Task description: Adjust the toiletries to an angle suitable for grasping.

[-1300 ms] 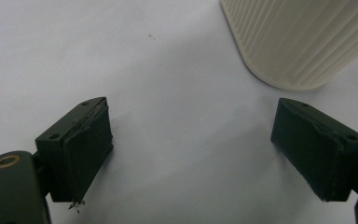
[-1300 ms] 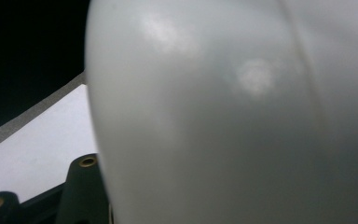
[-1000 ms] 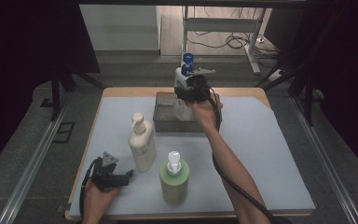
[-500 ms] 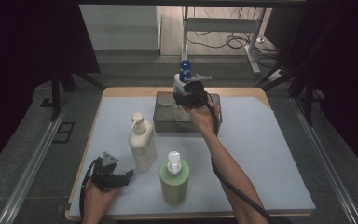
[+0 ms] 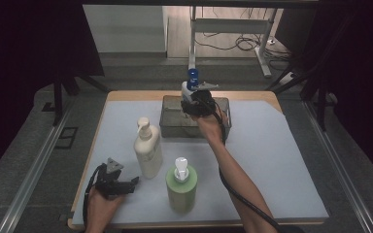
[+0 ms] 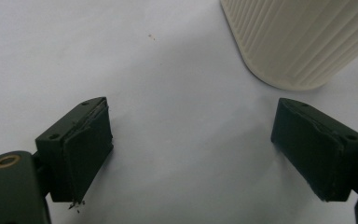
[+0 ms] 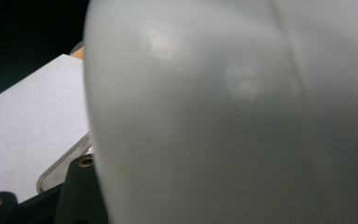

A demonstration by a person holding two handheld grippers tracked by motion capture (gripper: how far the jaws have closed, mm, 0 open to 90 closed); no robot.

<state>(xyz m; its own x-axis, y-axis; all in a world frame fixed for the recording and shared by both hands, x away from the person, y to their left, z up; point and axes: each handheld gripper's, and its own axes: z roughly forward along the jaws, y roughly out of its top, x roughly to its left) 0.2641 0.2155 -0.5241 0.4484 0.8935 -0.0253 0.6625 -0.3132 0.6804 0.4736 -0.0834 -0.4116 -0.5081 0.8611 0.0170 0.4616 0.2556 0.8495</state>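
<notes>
We hold the white plastic bottle with the blue cap (image 5: 190, 83) in the right gripper (image 5: 197, 103) directly above the clear rectangular plastic bin (image 5: 172, 127) at the far edge of the surface (image 5: 272, 160), seemingly because that bin is where the bottles are meant to go; its fingers stand about halfway closed and clamp the bottle's pale body (image 7: 223, 121) between them. The left gripper (image 6: 205, 154) rests on the surface well short of the bin, its fingers (image 6: 81, 151) spread wide and empty, just beside the ribbed cream pump bottle (image 6: 303, 39), with the green pump bottle (image 5: 181, 187) nearby.
</notes>
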